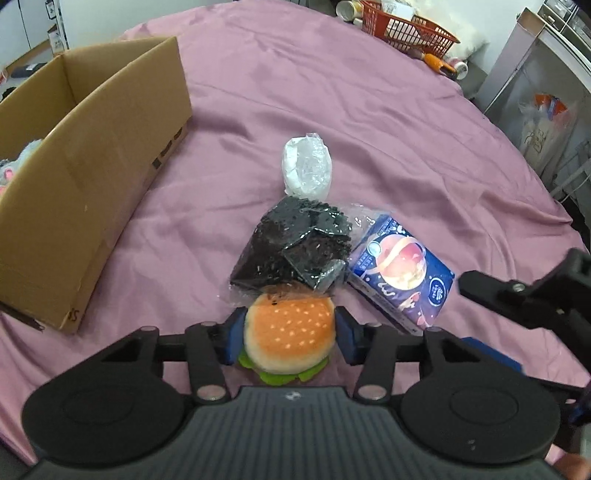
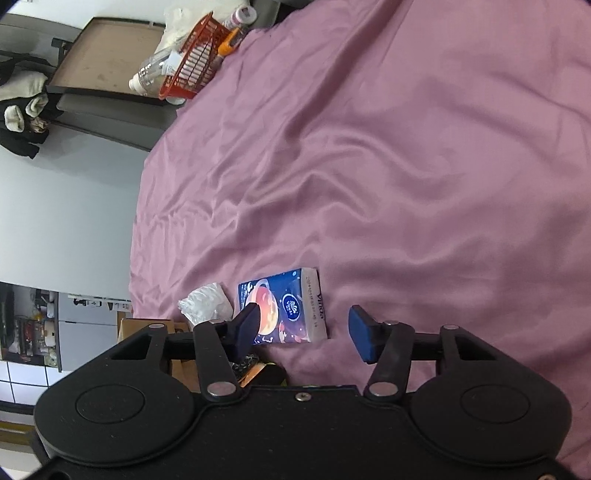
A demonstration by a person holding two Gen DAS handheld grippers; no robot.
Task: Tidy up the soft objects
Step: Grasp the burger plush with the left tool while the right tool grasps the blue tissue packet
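Observation:
My left gripper [image 1: 290, 334] is shut on a plush hamburger [image 1: 290, 336], its blue pads pressing both sides of the bun. Just beyond it lie a black item in clear plastic [image 1: 295, 247], a white item in clear wrap [image 1: 306, 166] and a blue tissue pack [image 1: 402, 273] on the pink sheet. An open cardboard box [image 1: 85, 192] stands at the left with something fluffy inside. My right gripper [image 2: 303, 328] is open and empty, rolled sideways, with the tissue pack [image 2: 288, 308] just beyond its fingers. The right gripper also shows in the left wrist view [image 1: 517, 291].
A pink sheet [image 1: 369, 110] covers the surface. A red basket [image 1: 406, 26] with bottles and clutter stands at the far edge; it also shows in the right wrist view [image 2: 192, 62]. A cabinet and a bag [image 1: 543, 129] are off the right edge.

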